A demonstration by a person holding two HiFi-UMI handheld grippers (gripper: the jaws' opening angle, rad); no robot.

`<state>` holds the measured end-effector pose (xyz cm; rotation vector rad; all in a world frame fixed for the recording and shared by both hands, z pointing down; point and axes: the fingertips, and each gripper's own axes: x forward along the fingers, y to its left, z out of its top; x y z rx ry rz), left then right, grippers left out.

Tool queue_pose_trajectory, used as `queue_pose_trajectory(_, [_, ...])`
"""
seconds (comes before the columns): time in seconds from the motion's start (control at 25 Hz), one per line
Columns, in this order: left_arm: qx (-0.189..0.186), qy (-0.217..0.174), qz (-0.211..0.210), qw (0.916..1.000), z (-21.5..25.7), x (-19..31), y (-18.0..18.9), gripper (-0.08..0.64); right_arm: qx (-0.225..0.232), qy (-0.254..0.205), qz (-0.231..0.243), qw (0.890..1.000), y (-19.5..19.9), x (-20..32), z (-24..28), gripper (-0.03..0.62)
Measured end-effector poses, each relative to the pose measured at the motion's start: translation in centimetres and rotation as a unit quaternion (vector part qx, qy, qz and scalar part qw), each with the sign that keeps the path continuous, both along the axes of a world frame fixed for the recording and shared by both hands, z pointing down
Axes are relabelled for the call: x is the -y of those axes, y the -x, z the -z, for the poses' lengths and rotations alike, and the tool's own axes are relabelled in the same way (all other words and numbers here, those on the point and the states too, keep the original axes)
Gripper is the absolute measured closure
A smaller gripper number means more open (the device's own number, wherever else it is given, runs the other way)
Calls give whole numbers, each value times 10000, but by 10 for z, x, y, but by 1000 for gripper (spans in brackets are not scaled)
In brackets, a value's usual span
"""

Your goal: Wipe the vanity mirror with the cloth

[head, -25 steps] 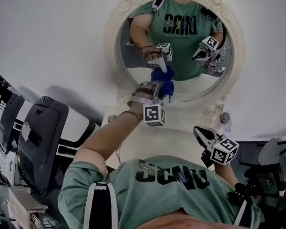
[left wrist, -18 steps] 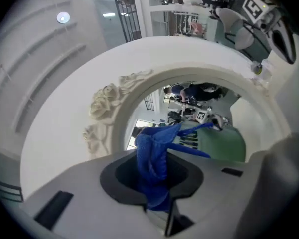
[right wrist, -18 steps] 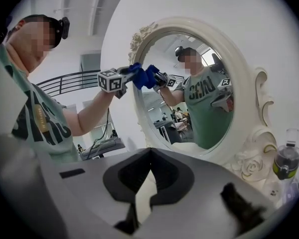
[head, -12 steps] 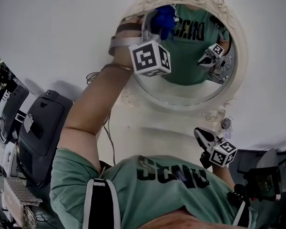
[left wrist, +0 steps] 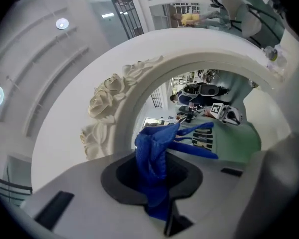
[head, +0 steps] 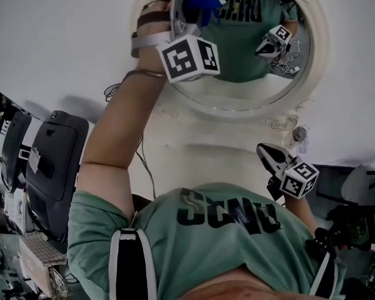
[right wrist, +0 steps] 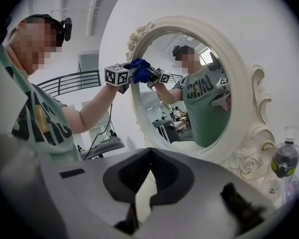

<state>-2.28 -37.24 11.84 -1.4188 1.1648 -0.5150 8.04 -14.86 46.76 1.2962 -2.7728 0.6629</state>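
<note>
**A:** Where's the cloth right now?

**B:** My left claw is clenched on it. The blue cloth is pinched between the jaws. Its free end bunches out ahead of the tips, up at the top of the vanity mirror, just beside the frame's inner rim.

**A:** And the other one?

**B:** My right claw is released, jaws apart with nothing between them. It hangs low, and the mirror stands ahead of it and above.

**A:** How would you do this stroke well?

**B:** I'd judge 2 things matter. First, I'd press just enough that the bunched end flattens on the glass, so fabric meets it and not the hard jaw tips. Then I'd sweep along the curve in overlapping passes, staying inside the rim.

**A:** Why mind the rim?

**B:** The frame is cream, oval and moulded, with carved roses to the left of the claw. That relief looks likely to snag a soft, fine-textured cloth. The glass is smooth and hard, so the cloth should slide easily on it. The cloth looks thin and limp and folds on itself, so I'd expect only a small patch to wipe per pass.
</note>
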Motion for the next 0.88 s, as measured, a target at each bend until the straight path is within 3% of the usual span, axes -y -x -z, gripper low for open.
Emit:
queue_pose_trajectory(0.16, [444,205,-194,9986,-85,-3,-21,483,19,171,51,9998,4,-1,-11,584])
queue_pose_trajectory(0.36, [1356,643,-374,9880,-252,-11,-47,482,-49,329,14,9994,-1,-2,-17,584])
queue_pose_trajectory(0.44, [1916,965,-369,9760,-329,-13,-50,480,-66,349,-14,9994,-3,-2,-20,584])
queue_pose_trajectory(0.56, [2686,1693,-316,9477,-442,-16,-42,477,-57,402,-81,9991,-6,-4,-27,584])
queue_pose_trajectory(0.64, [2779,2194,-326,9346,-493,-19,-35,477,-82,469,-126,9988,-9,-6,-31,584])
queue_pose_trajectory(0.76, [2592,2455,-264,9337,-506,-17,-31,486,-114,528,-182,9984,-13,-6,-33,586])
queue_pose_trajectory(0.88, [2483,2451,-301,9367,-501,-17,-33,486,-74,490,-214,9985,-12,-5,-32,584])
